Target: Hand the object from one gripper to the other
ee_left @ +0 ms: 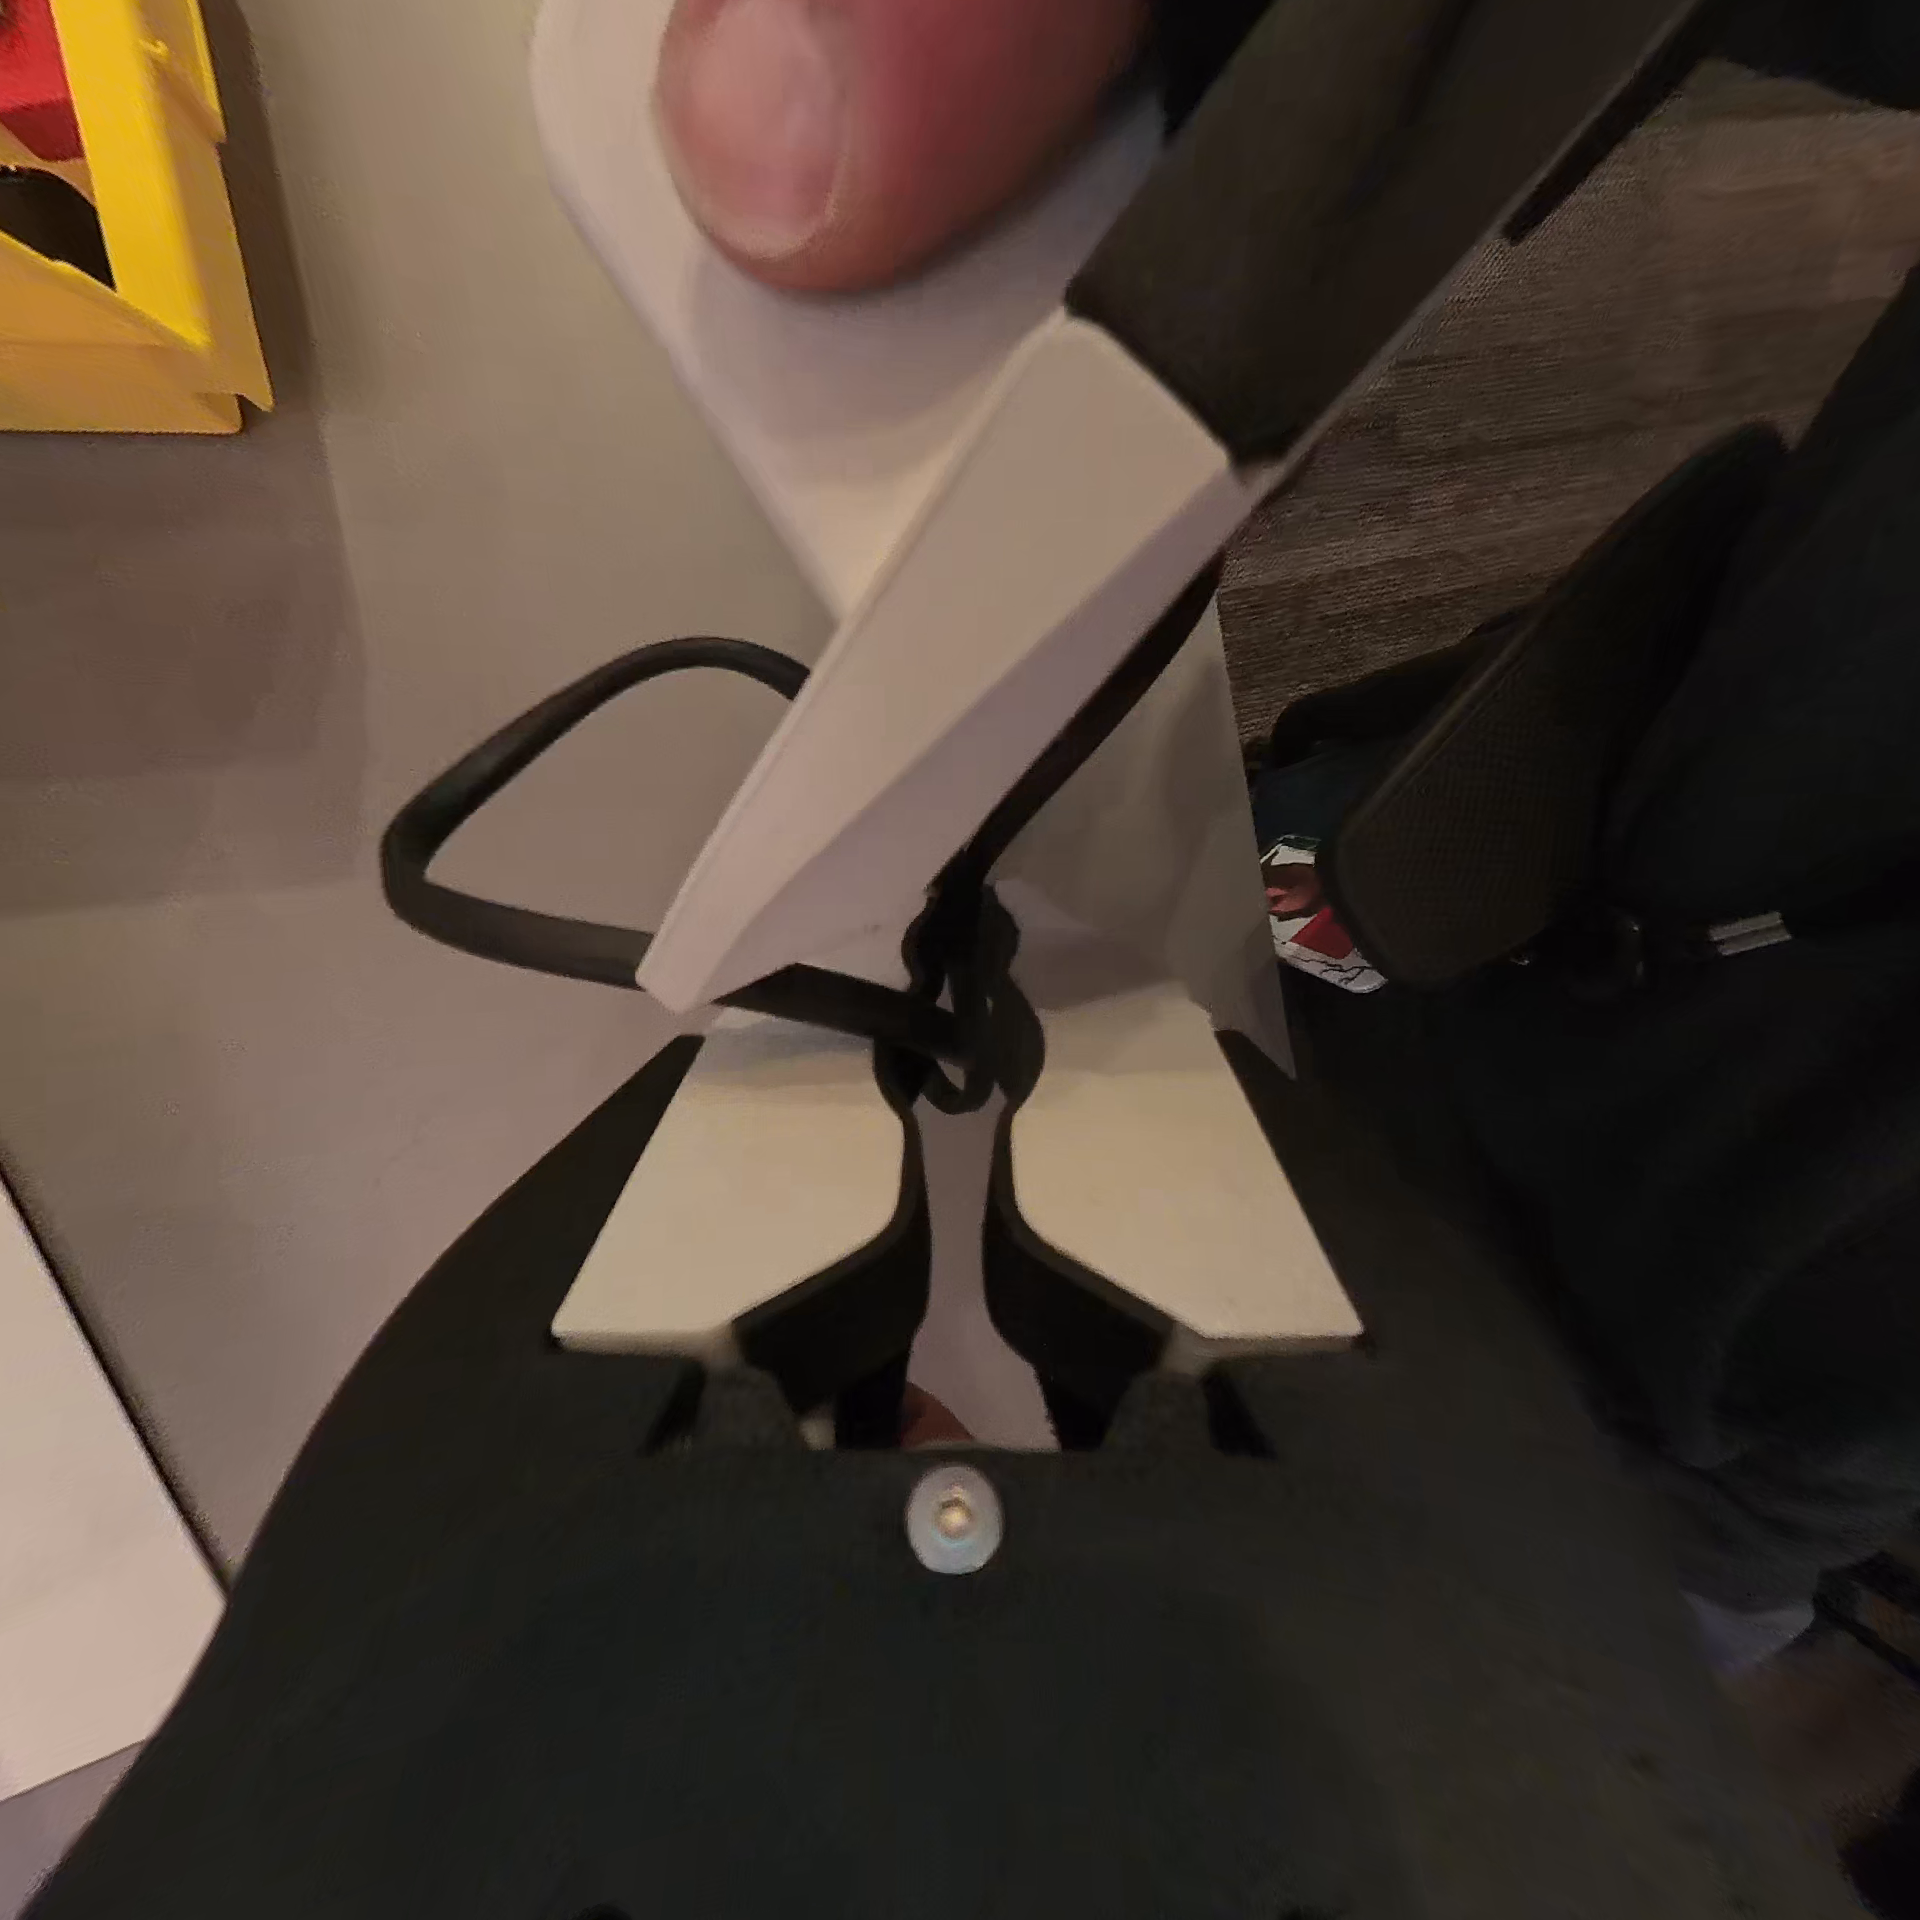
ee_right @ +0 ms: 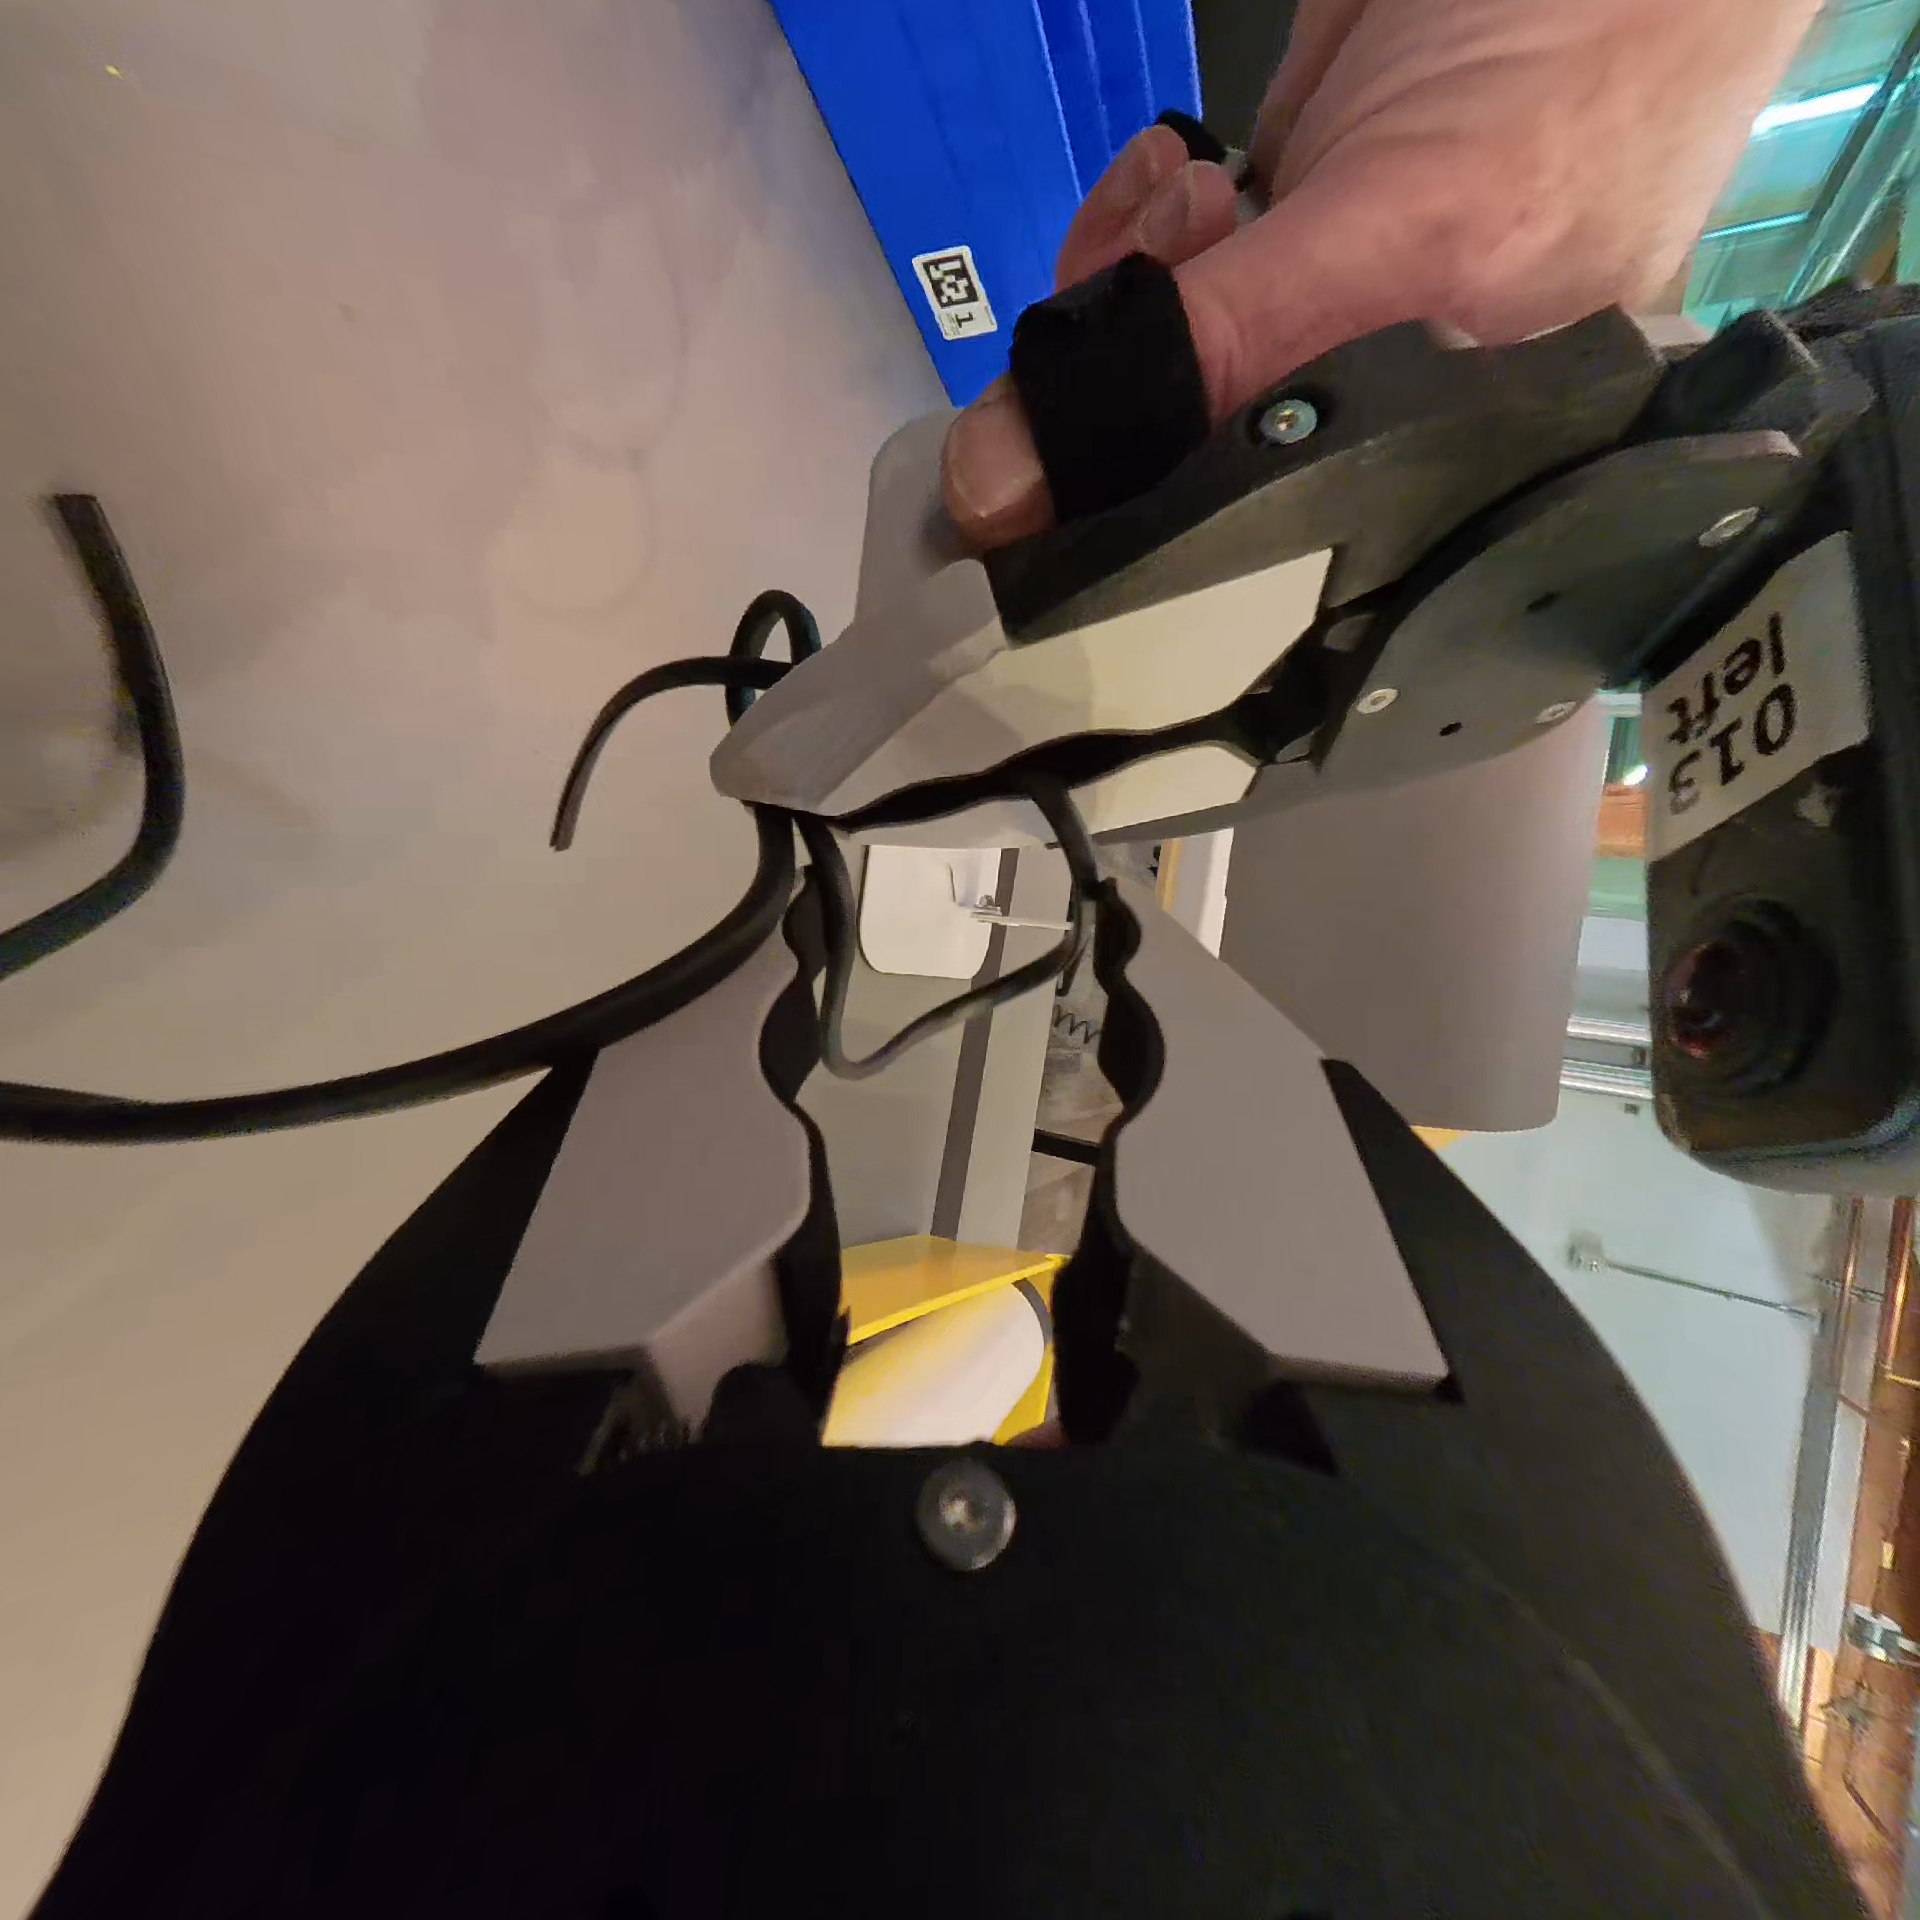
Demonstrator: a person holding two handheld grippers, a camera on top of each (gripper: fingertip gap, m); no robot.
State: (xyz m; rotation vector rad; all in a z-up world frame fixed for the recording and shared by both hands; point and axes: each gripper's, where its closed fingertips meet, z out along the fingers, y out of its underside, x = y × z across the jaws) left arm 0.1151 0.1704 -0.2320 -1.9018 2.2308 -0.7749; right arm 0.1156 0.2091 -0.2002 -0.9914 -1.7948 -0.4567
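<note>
Below, the pale table [ee_right: 312,364] carries a blue box [ee_right: 987,135] at upper centre. The black cable [ee_right: 436,1070] trails leftward; left gripper [ee_left: 956,1101] fingers seemingly pinch it, right gripper [ee_right: 951,997] fingers stand apart around it.

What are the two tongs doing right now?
Left tongs: shut on the black cable.
Right tongs: open, cable loop between them, not gripped.

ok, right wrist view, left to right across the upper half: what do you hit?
black cable → blue panel → hand on the left gripper → camera
</note>
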